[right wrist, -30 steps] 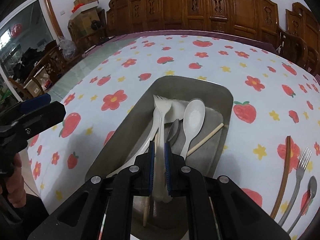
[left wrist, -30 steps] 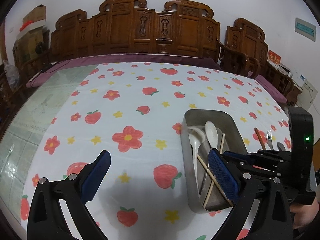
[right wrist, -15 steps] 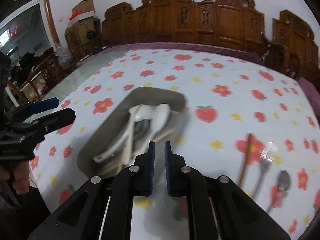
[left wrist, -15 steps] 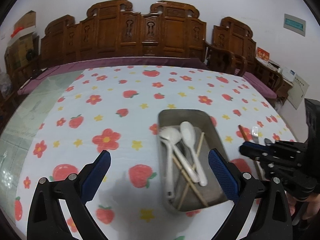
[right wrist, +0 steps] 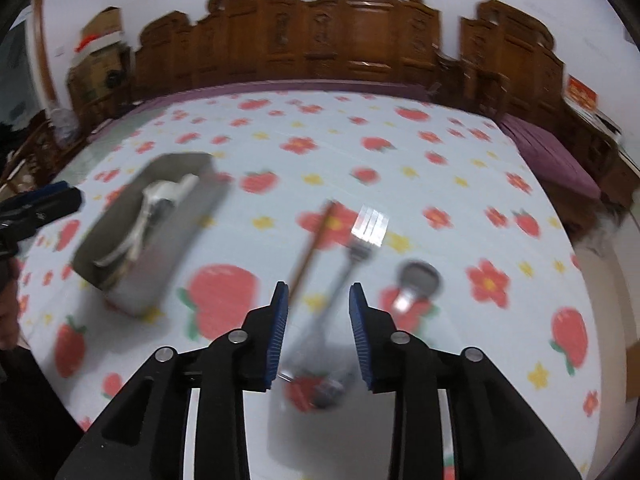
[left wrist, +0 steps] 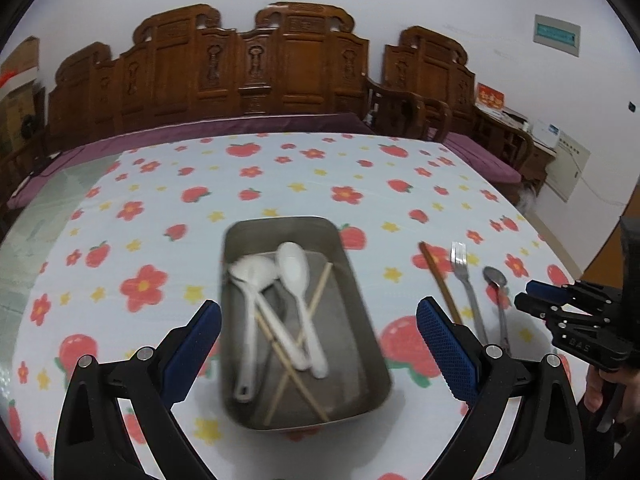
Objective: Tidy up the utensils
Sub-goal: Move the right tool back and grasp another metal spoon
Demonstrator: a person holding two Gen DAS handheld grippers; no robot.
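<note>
Steel fork (right wrist: 352,256) lies straight ahead of your right hand-held gripper (right wrist: 318,334), handle toward its just-parted, empty jaws; your left hand-held gripper (left wrist: 318,354), wide open, hovers over the tray (left wrist: 362,292).

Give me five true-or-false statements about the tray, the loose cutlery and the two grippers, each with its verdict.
1. The metal tray holds white spoons and light chopsticks. True.
2. The metal fork lies inside the tray. False: it lies on the tablecloth beside the tray, between a dark brown chopstick and a metal spoon.
3. The right gripper is clamped on the fork. False: its jaws have just been opening and stand apart above the fork, with nothing gripped.
4. The left gripper is wide open and holds nothing. True.
5. Two light chopsticks cross each other in the tray. True.
</note>
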